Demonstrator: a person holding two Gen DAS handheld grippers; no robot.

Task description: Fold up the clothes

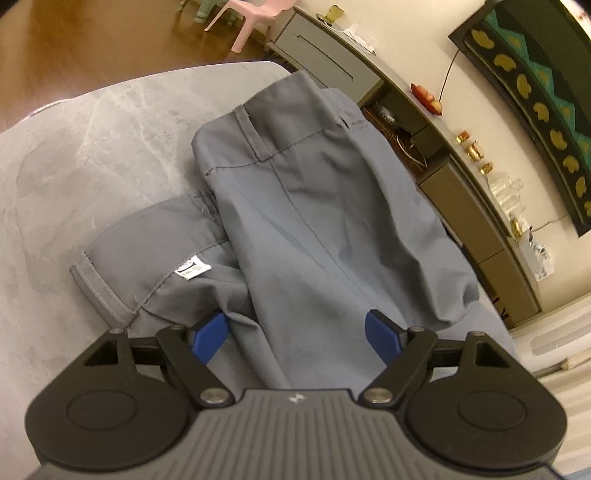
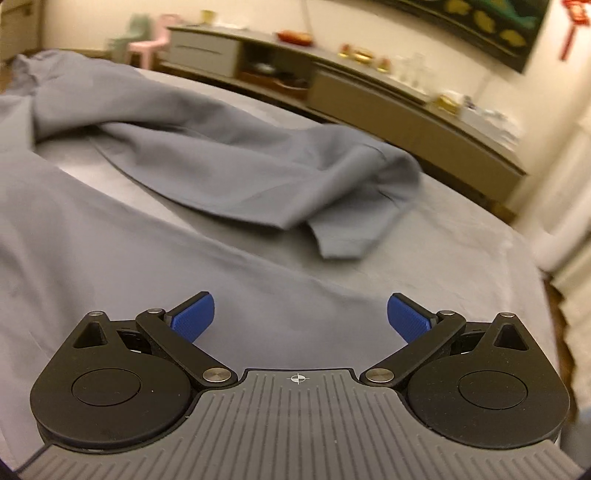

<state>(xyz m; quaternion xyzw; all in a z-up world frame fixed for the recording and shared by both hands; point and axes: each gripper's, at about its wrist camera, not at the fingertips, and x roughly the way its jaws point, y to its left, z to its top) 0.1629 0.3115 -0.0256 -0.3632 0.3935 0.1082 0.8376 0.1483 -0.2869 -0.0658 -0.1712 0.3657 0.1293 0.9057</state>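
Left gripper (image 1: 295, 336) and right gripper (image 2: 300, 319), jaws apart, empty, hover above grey trousers (image 1: 314, 206) on a table (image 1: 92, 147).

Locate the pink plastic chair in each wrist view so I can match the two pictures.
Left wrist view: the pink chair stands at the top edge, left of centre, on the wooden floor beyond the table.
Right wrist view: the pink chair is blurred, in the upper left, behind the grey trousers.
Shared landmark: the long low sideboard along the wall, just right of the chair.
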